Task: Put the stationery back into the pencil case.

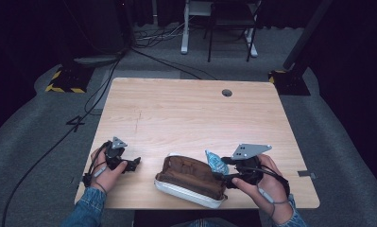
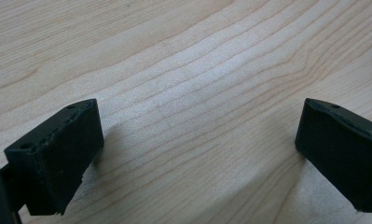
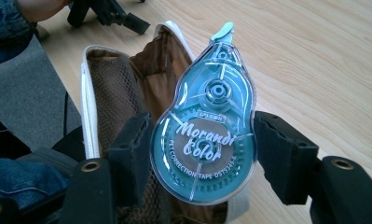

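Right gripper view — teal, see-through correction tape (image 3: 203,135)

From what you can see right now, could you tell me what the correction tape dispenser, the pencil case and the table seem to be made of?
Correction tape dispenser: glossy, see-through teal plastic; its inner gears show.
Pencil case: probably fabric, brown with a mesh lining and an off-white edge; exact cloth unclear.
Table: pale matte wood or wood-look laminate with visible grain lines.
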`<state>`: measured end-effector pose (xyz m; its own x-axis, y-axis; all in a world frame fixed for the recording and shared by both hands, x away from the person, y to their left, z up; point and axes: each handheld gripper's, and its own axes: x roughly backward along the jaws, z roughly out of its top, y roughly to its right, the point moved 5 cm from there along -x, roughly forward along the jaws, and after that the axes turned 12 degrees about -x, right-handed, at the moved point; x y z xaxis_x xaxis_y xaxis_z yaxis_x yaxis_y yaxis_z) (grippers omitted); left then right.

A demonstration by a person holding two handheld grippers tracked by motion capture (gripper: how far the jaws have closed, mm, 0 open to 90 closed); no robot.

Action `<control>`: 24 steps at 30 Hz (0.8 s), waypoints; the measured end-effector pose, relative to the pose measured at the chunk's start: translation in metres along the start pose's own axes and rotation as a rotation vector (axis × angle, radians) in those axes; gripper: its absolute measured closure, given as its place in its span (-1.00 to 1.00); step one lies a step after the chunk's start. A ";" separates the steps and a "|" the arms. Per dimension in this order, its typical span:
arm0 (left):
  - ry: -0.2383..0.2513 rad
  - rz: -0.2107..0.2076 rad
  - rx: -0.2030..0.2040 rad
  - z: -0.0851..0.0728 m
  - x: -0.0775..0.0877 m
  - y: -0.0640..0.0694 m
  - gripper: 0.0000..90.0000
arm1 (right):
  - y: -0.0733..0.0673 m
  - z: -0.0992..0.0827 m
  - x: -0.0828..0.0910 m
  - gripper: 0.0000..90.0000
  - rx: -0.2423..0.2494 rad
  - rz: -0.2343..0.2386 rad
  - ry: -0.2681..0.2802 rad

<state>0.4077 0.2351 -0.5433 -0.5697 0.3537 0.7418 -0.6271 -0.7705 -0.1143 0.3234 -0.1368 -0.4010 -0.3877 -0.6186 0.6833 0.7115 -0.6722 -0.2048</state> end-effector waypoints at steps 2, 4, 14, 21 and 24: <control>0.000 0.000 0.000 0.000 0.000 0.000 -0.97 | -0.002 0.000 -0.002 -0.12 0.006 0.002 -0.003; 0.000 0.000 -0.002 0.000 0.000 0.000 -0.98 | -0.005 0.000 -0.004 -0.12 0.010 0.012 -0.010; -0.002 0.001 -0.001 0.000 0.000 0.000 -0.98 | -0.013 -0.001 -0.015 -0.12 0.026 0.037 -0.029; -0.004 0.000 -0.003 0.000 0.000 0.000 -0.98 | -0.018 -0.004 -0.028 -0.12 0.034 0.060 -0.062; -0.005 0.000 -0.005 0.000 0.000 0.000 -0.98 | -0.020 -0.005 -0.031 -0.12 0.040 0.066 -0.071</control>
<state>0.4079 0.2351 -0.5431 -0.5673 0.3507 0.7451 -0.6298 -0.7677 -0.1181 0.3184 -0.1066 -0.4214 -0.2981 -0.6298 0.7173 0.7572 -0.6136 -0.2240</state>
